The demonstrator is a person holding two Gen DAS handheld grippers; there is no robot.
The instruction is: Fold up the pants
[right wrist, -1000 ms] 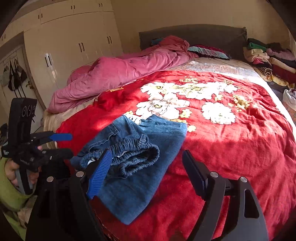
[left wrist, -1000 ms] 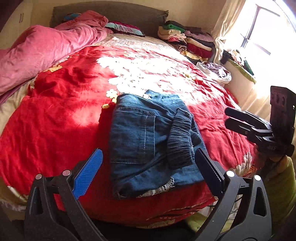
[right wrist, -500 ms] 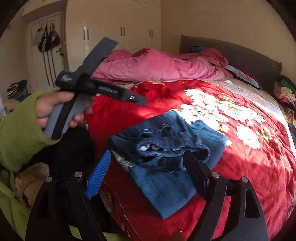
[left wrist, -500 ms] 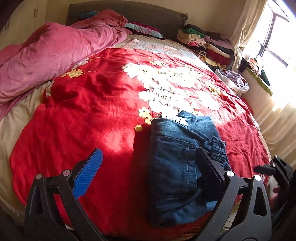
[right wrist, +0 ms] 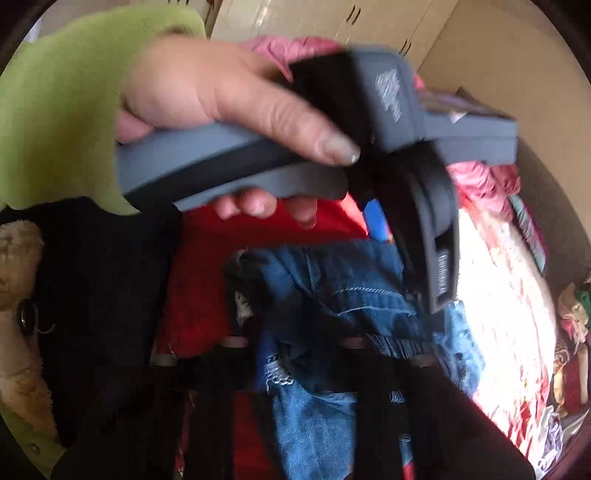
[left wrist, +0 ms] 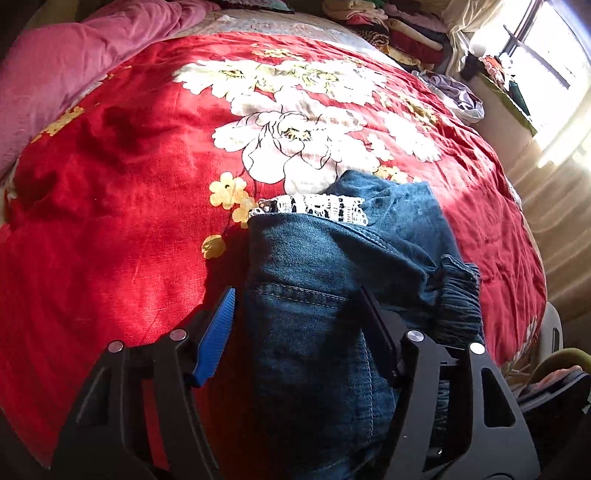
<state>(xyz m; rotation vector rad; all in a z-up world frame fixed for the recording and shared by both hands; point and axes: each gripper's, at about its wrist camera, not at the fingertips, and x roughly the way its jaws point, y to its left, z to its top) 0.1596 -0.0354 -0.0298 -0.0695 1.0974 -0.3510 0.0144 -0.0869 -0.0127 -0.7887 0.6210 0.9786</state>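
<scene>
Both grippers are now coming down onto the folded pants [left wrist: 332, 314] at the bed's [left wrist: 110, 221] near edge, the left gripper [left wrist: 295, 325] straddling them with open fingers, the right gripper's fingers too blurred to tell.

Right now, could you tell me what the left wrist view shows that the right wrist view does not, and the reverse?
Only the left wrist view shows the left gripper open over the folded jeans, their white lace trim and the window. Only the right wrist view shows the left hand in a green sleeve holding that tool's grey handle, and the wardrobe. Both show the jeans and the red floral bedspread.
</scene>
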